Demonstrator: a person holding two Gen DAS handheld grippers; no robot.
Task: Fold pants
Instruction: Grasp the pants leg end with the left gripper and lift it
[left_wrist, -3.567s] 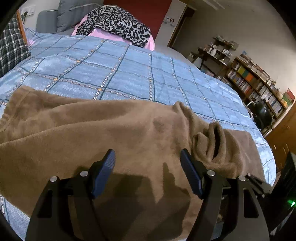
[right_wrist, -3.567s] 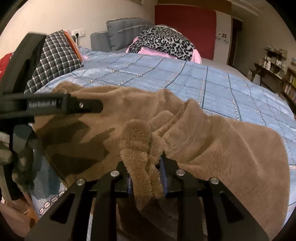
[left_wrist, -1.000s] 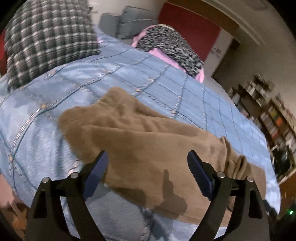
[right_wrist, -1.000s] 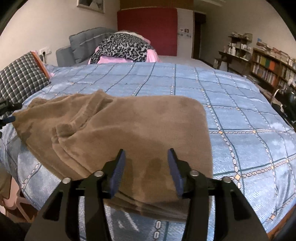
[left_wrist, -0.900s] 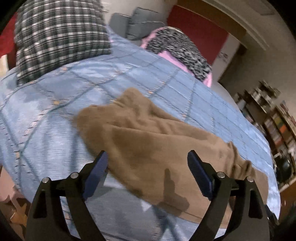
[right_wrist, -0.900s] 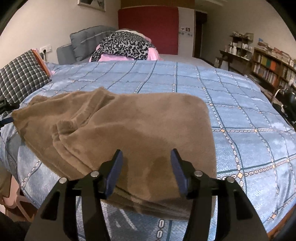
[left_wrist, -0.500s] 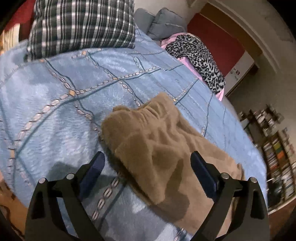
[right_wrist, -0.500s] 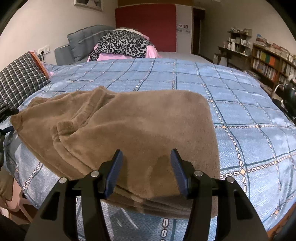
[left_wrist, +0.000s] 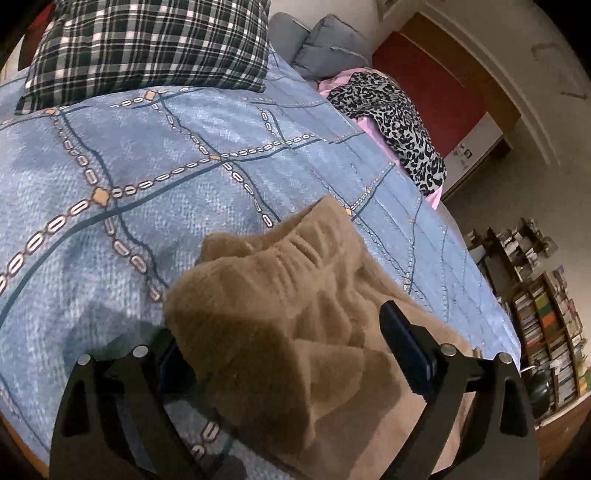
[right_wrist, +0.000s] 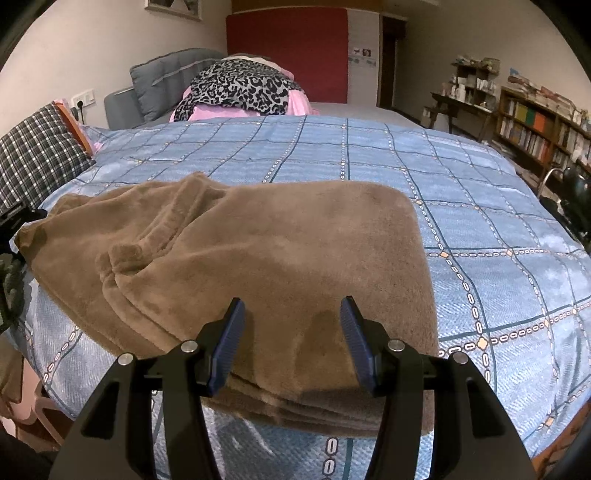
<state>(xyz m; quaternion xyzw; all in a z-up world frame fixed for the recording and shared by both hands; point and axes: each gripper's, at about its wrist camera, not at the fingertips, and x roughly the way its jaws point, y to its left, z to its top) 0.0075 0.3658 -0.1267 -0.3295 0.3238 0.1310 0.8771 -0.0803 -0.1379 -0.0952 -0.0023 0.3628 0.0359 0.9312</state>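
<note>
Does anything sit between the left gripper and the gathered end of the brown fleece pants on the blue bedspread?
Nothing visible does. The left gripper already straddles the bunched end of the brown fleece pants, its jaws closing around the fabric, pads not yet pressing it.

no readable text, labels or numbers anywhere
</note>
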